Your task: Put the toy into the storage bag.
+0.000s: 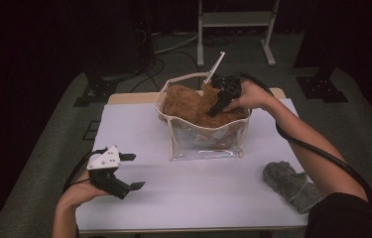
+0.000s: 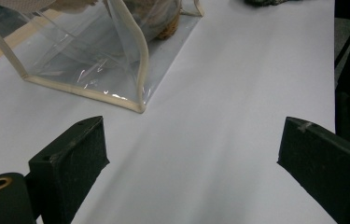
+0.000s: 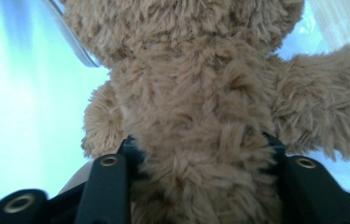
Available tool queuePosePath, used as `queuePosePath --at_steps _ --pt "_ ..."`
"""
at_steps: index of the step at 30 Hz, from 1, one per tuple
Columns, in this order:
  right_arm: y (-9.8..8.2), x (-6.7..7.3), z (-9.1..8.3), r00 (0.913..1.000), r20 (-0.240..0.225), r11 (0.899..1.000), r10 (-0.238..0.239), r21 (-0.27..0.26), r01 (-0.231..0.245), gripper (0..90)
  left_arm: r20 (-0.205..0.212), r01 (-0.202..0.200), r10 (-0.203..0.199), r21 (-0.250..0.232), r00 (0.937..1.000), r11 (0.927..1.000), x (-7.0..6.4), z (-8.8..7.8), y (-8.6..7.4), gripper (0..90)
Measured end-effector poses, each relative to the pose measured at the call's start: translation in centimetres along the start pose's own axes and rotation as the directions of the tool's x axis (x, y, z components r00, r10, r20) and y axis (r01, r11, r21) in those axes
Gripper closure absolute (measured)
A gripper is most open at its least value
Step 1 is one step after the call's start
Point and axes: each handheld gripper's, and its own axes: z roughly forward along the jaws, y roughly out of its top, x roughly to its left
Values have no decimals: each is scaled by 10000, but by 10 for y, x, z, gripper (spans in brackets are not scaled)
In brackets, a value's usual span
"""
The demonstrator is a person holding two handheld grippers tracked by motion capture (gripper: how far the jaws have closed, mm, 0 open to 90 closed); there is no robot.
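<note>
A brown plush toy sits in the open top of a clear plastic bag with cream edging at the middle of the white table. My right gripper reaches down into the bag from the right. In the right gripper view its jaws stand on either side of the plush toy, and the fur presses against both inner faces of the right gripper. My left gripper rests at the table's front left, open and holding nothing. The left gripper faces the bag's lower corner.
A grey fuzzy cloth lies at the front right of the table, beside my right forearm. A white strap or stick pokes up behind the bag. Dark stands and cables fill the floor beyond the table's far edge.
</note>
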Motion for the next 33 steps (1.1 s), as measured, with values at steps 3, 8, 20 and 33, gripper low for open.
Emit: queuePosePath --at_steps 3,8,20,33 --pt "4 2 -2 9998 161 9999 -132 -32 132 366 -8 47 -47 42 10000 10000 0 0 -1 71" --pt "8 7 -7 9985 437 9987 -321 -372 338 313 7 30 -30 14 10000 10000 0 0 0 71" --pt "9 9 -7 9975 529 9954 -471 -814 513 415 6 -31 31 -9 10000 10000 1 1 2 71" --pt "10 8 -5 9982 424 9946 -433 -928 471 584 79 -43 43 29 10000 10000 1 3 2 71"
